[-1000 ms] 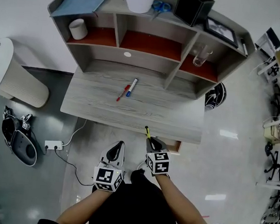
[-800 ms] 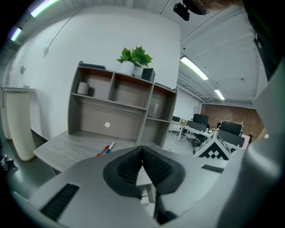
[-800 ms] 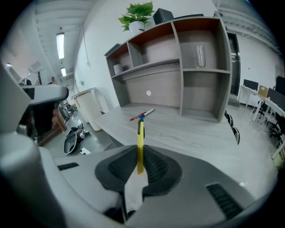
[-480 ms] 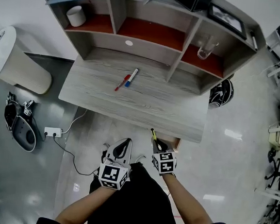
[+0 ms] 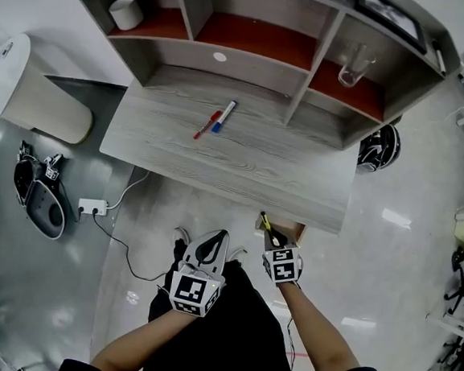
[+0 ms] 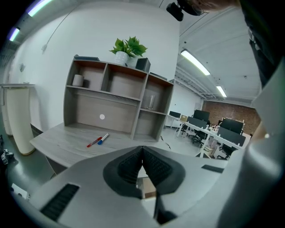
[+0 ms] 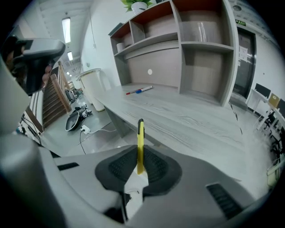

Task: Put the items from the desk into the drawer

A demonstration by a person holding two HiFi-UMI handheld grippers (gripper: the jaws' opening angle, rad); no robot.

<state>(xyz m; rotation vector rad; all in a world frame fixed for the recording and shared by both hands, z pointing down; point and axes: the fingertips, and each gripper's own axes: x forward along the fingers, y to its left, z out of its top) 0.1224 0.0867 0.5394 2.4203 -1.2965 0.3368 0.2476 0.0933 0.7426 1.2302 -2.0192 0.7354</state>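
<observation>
A red pen point(image 5: 205, 126) point(image 6: 93, 142) and a blue marker point(image 5: 223, 116) point(image 6: 103, 138) lie side by side on the grey desk point(image 5: 296, 186) near the shelf unit. My right gripper point(image 5: 270, 235) point(image 7: 140, 156) is shut on a yellow pen point(image 5: 266, 222) point(image 7: 140, 144), which sticks up out of the jaws just off the desk's front edge, beside the partly open wooden drawer point(image 5: 291, 229). My left gripper point(image 5: 213, 247) point(image 6: 142, 162) hangs shut with nothing in it, below the desk's front edge.
A shelf unit point(image 5: 310, 34) rises at the desk's back, holding a white cup point(image 5: 124, 11) and a glass point(image 5: 354, 64). A white bin point(image 5: 26, 90) stands left of the desk. A power strip point(image 5: 93, 206) with cables lies on the floor.
Both grippers have drawn back from the desk toward the body. The right one still holds the yellow pen. The head view has tilted down, so the shelf top has left the frame.
</observation>
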